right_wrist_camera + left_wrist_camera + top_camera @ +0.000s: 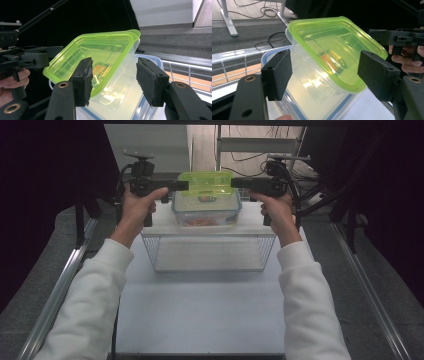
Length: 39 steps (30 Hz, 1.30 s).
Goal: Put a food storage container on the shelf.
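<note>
The green-lidded container (205, 184) sits tilted on top of a blue-rimmed container (207, 212) near the far edge of the worktop (200, 315), behind a wire basket (208, 252). The left tongs (183, 185) and right tongs (236, 182) flank it at either end, both spread, their pads off the plastic.

Left gripper (183, 185) open, right gripper (235, 182) open, level
</note>
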Tool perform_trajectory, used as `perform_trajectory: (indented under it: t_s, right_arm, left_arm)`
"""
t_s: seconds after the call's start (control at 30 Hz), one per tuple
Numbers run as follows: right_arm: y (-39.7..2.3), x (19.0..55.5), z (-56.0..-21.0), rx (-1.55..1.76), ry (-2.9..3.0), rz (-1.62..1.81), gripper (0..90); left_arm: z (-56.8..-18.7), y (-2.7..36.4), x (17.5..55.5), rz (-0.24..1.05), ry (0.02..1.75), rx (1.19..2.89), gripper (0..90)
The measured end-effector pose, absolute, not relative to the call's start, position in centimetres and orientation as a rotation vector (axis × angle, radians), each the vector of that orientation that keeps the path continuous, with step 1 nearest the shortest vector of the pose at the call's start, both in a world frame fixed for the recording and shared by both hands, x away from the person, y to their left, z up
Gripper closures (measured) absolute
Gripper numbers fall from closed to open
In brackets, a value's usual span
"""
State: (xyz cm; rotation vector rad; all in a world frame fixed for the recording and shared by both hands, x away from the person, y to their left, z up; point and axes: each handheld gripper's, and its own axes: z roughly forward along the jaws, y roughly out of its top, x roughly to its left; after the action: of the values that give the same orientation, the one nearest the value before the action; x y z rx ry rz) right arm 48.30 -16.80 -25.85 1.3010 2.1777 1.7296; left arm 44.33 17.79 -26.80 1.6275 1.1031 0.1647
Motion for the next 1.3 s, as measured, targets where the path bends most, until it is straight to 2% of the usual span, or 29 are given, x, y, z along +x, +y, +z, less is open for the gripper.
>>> perform_trajectory:
  t_s: [0.27, 0.63, 1.03, 1.3]
  right_arm:
    - [-17.9, 47.1, -25.4, 1.264, 2.202, 1.731, 46.0]
    - [-19.0, 45.0, -26.6, 1.21, 2.242, 1.764, 44.8]
    - [-20.6, 42.2, -28.9, 1.13, 2.391, 1.675, 44.2]
    - [-21.0, 39.9, -31.5, 1.075, 2.471, 1.595, 43.8]
  left_arm:
    - [-26.8, 18.5, 43.6, 0.158, 1.101, 1.617, 25.7]
    - [-27.8, 19.9, 41.1, 0.136, 1.077, 1.602, 25.4]
    - [-31.3, 21.8, 36.4, 0.071, 1.037, 1.739, 27.0]
    - [-34.0, 21.0, 33.5, 0.05, 0.968, 1.869, 27.3]
